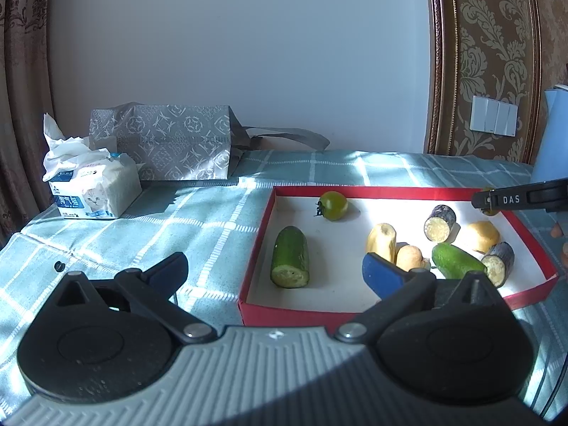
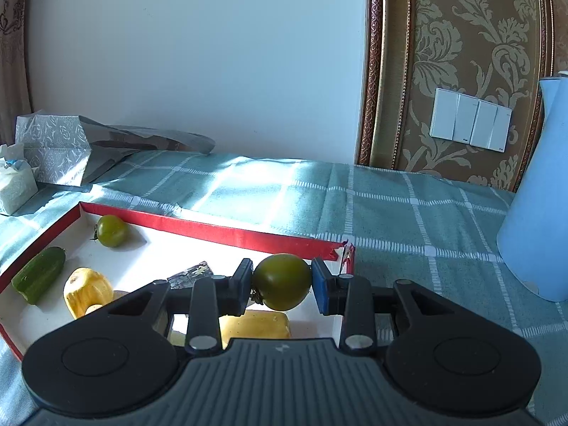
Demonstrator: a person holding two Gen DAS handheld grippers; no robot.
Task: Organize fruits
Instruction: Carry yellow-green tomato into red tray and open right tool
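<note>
A red-walled white tray (image 1: 383,189) lies on the checked cloth and holds a green tomato (image 1: 333,206), cucumber pieces (image 1: 290,257), yellow banana pieces (image 1: 381,242) and eggplant pieces (image 1: 440,223). My left gripper (image 1: 275,271) is open and empty over the tray's near left corner. My right gripper (image 2: 282,282) is shut on a second green tomato (image 2: 282,282) and holds it above the tray's far right corner (image 2: 333,248). The right gripper's finger also shows in the left wrist view (image 1: 511,198). The first tomato (image 2: 113,230) lies in the tray's far left corner.
A tissue pack (image 1: 94,190) and a grey patterned bag (image 1: 167,142) stand at the back left. A pale blue jug (image 2: 536,213) stands to the right of the tray. The wall runs close behind the table.
</note>
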